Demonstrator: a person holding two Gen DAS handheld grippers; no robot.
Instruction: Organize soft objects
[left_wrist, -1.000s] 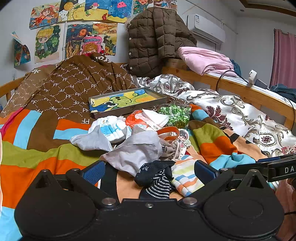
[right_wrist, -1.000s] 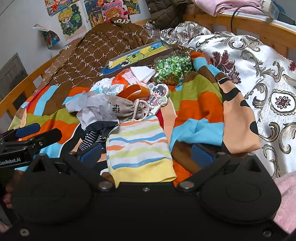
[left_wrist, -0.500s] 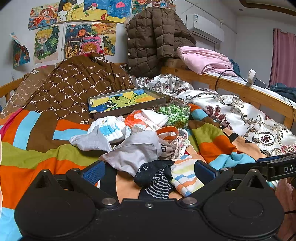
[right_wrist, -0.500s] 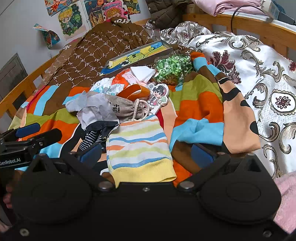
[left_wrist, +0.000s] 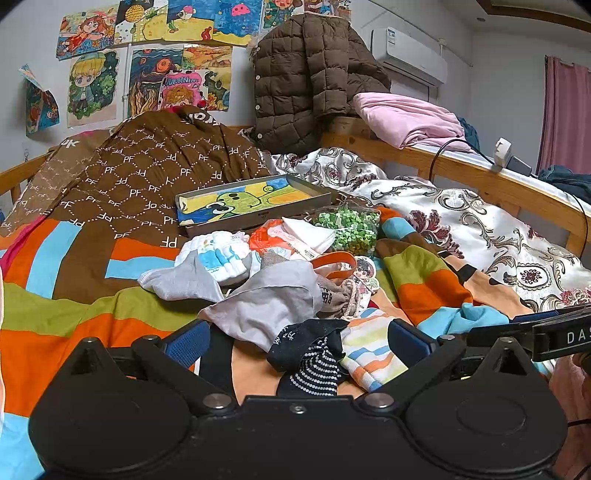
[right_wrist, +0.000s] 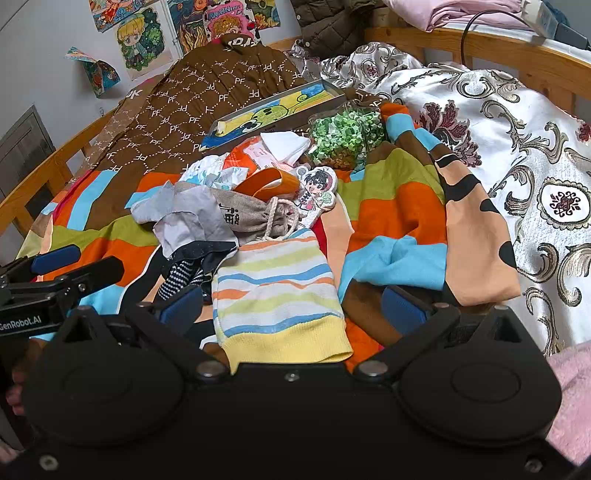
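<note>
One striped sock (right_wrist: 275, 291) lies on the colour-block blanket (right_wrist: 399, 206); just beside it one navy dotted sock (left_wrist: 314, 360), two grey cloths (left_wrist: 266, 302), one drawstring pouch (right_wrist: 255, 218); left gripper (left_wrist: 297, 341) and right gripper (right_wrist: 291, 308) both gape wide, level, low before the striped sock, holding nothing.

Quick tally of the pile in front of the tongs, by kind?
Striped pastel sock: 1
Dark dotted sock: 1
Grey cloths: 2
Drawstring pouch: 1
Cartoon figure cutout: 1
Bag of green bits: 1
Total: 7; more may be buried underneath.
</note>
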